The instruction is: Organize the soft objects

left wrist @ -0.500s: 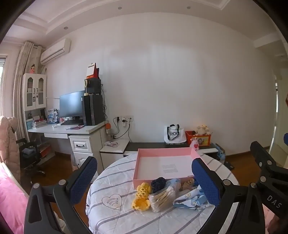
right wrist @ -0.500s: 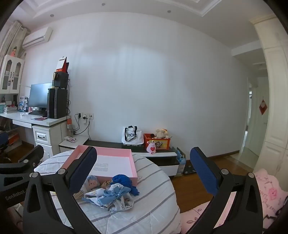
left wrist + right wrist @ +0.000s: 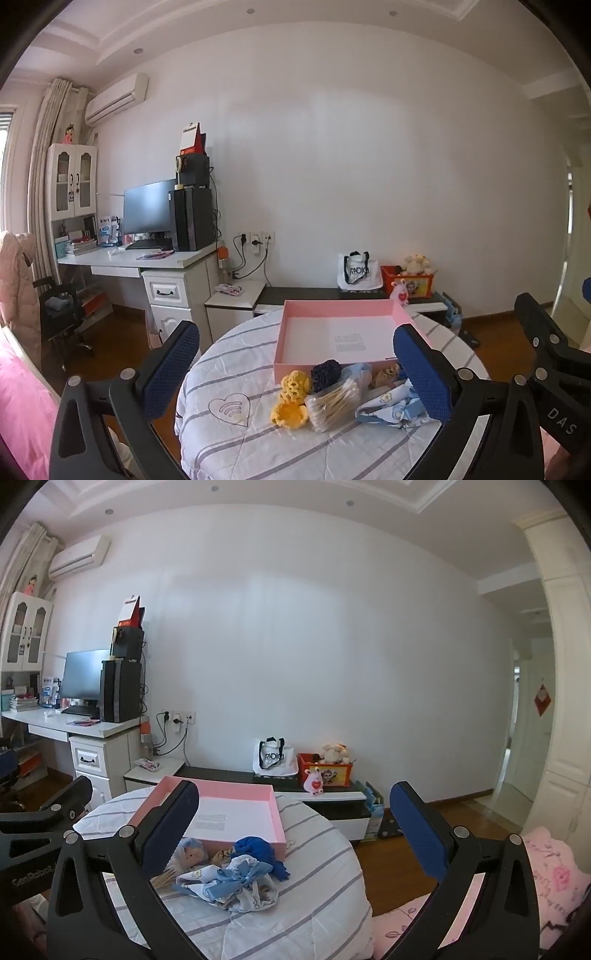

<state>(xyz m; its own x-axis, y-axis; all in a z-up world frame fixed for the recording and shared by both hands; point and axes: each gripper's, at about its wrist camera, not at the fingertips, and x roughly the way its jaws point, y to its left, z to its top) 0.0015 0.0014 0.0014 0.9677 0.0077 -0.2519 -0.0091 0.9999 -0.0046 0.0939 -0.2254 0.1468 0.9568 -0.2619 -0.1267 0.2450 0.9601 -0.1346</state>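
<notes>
The left gripper (image 3: pixel 295 373) is spread wide and holds nothing; the right gripper (image 3: pixel 291 838) is equally wide and empty. Both hang above the near edge of the round table (image 3: pixel 236 443), short of the pile. Compared with half a second ago, almost nothing has changed: the framing is nearly identical in both views and no item has moved, so sorting has likely not begun.

The soft objects lie bunched against the near wall of the pink box (image 3: pixel 400 314), which holds none of them: a yellow crocheted piece (image 3: pixel 291 400), a navy crocheted ball (image 3: pixel 325 373), a bag of cotton swabs (image 3: pixel 334 404), a blue-bowed printed cloth (image 3: pixel 236 886) and a blue fabric piece (image 3: pixel 260 853). Each probably goes into the box.
</notes>
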